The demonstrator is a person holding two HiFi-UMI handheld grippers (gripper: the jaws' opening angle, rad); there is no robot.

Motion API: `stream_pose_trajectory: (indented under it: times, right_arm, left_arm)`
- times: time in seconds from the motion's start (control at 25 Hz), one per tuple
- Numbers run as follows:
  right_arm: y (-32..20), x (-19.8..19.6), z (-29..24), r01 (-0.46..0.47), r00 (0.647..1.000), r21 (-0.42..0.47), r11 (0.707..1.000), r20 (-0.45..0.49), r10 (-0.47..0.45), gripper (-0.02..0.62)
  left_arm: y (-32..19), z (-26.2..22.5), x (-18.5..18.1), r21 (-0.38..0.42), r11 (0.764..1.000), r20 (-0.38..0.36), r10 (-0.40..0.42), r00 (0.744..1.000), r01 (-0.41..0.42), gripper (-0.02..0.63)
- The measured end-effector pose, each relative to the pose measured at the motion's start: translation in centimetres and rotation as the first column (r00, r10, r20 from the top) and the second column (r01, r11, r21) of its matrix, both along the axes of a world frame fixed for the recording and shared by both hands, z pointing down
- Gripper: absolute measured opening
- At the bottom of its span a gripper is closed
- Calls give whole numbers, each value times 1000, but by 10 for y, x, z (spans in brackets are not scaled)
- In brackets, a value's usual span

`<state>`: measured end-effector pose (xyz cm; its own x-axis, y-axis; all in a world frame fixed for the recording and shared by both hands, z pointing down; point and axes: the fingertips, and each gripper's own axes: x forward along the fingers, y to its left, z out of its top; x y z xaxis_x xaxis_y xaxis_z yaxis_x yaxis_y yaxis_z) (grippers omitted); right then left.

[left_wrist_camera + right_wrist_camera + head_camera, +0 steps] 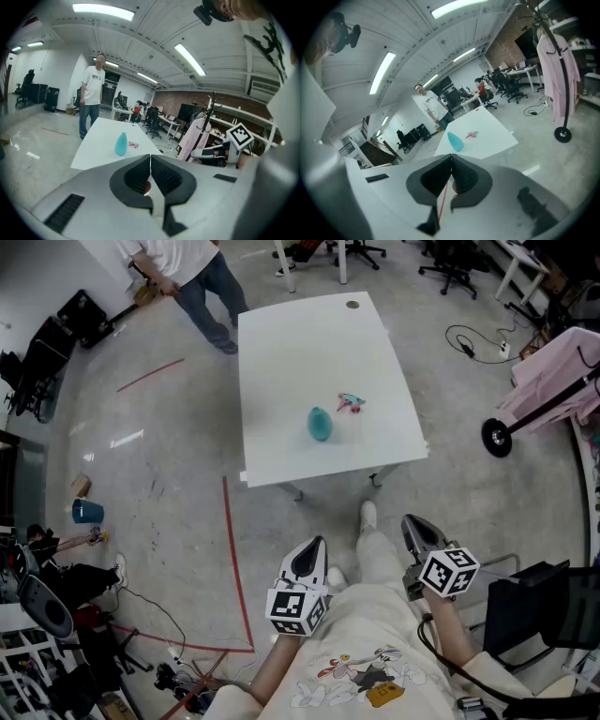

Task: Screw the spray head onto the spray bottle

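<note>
Left gripper (pixel 315 547): jaws fully closed. In the left gripper view (pixel 150 158) the two ribbed pads meet along one thin seam, with nothing between them. It touches nothing.

Right gripper (pixel 413 525): jaws likewise closed. In the right gripper view (pixel 451 157) the pads meet edge to edge and are empty. No contact with any object.

In the head view both grippers are held close in front of the person's torso, over the floor and well short of the surface (pixel 300 343). Both point towards it, tilted somewhat downward. The right gripper's marker cube (pixel 240 135) is visible at the right of the left gripper view.

Spray bottle (pixel 320 424): teal, with no head fitted. It stands on the white surface towards the near edge, and the left gripper view (pixel 121 144) shows it upright. It is also seen ahead of the closed jaws in the right gripper view (pixel 454 141).

Spray head (pixel 350 403): a small pink and teal piece lying on the surface just beside the bottle, on its right in the head view and apart from it. Its detail is too small to resolve in the gripper views (pixel 133 145) (pixel 472 135).

Other things in view: a person in a white shirt (pixel 183 263) stands at the far end of the surface, and a pink garment (pixel 553 371) hangs on a wheeled rack at the right.
</note>
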<state>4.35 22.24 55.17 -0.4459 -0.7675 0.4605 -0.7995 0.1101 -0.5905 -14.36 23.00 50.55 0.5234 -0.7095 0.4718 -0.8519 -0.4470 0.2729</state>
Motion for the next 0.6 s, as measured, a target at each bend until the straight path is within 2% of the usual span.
stream_pose_trajectory:
  times: [0.12, 0.16, 0.24, 0.32, 0.44, 0.6]
  right_arm:
    - [-60, 21, -5, 40, 999, 32, 999, 17, -40, 5]
    - [-79, 27, -7, 53, 998, 42, 998, 26, -54, 5]
    - [-112, 37, -8, 80, 995, 56, 995, 51, -83, 5]
    - [-140, 48, -5, 106, 991, 56, 993, 77, -110, 5]
    - [-170, 70, 8, 139, 986, 32, 990, 83, -141, 5]
    - [-202, 108, 25, 121, 991, -20, 992, 65, -120, 5]
  left_arm:
    - [-51, 15, 28, 6, 1000, 33, 13, 999, -13, 9]
    - [-69, 22, 35, 7, 1000, 50, 17, 999, -18, 32]
    - [-108, 39, 51, 9, 999, 96, 36, 995, -38, 150]
    - [-147, 60, 64, 17, 998, 151, 58, 987, -62, 320]
    - [-200, 102, 77, 2, 999, 190, 43, 981, -44, 366]
    - [-282, 158, 89, -54, 999, 194, 0, 981, 10, 373]
